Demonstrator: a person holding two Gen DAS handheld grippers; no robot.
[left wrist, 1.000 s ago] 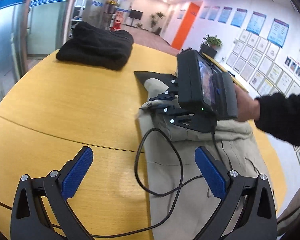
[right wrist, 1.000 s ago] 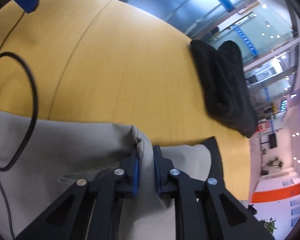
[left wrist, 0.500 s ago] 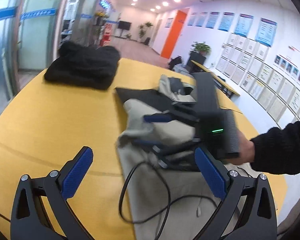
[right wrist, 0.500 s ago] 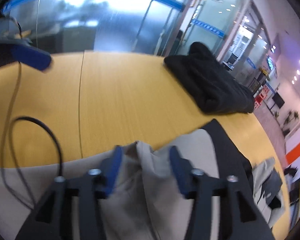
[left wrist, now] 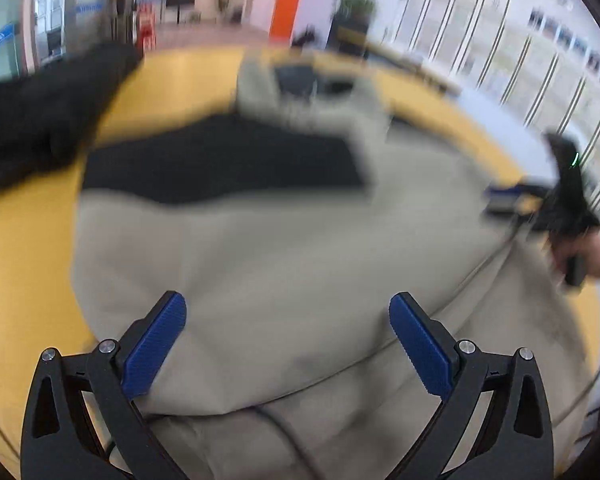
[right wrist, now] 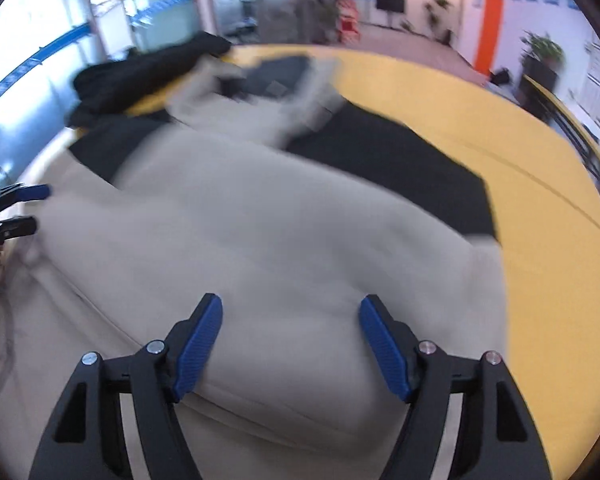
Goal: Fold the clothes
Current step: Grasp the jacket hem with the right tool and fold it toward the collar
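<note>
A beige garment (left wrist: 284,240) with black panels (left wrist: 220,160) lies spread on the yellow table (left wrist: 16,260); both views are motion-blurred. My left gripper (left wrist: 288,298) hovers open over the beige cloth, with nothing between its blue pads. In the right wrist view the same garment (right wrist: 260,232) fills the middle, and my right gripper (right wrist: 292,300) is above it. Its jaws are opening and its pads are clear of the cloth. The right gripper (left wrist: 496,200) also shows at the garment's right edge, held by a hand (left wrist: 592,248). The left gripper (right wrist: 32,208) appears at the left edge.
A folded black garment (left wrist: 40,120) lies at the table's far left, also seen in the right wrist view (right wrist: 148,72). A black cable (left wrist: 284,428) runs over the cloth near the left gripper. Bare yellow tabletop (right wrist: 540,260) lies right of the garment.
The right gripper let go of the beige fold it pinched, opened its jaws and swung away across the garment. The left gripper moved in over the beige cloth.
</note>
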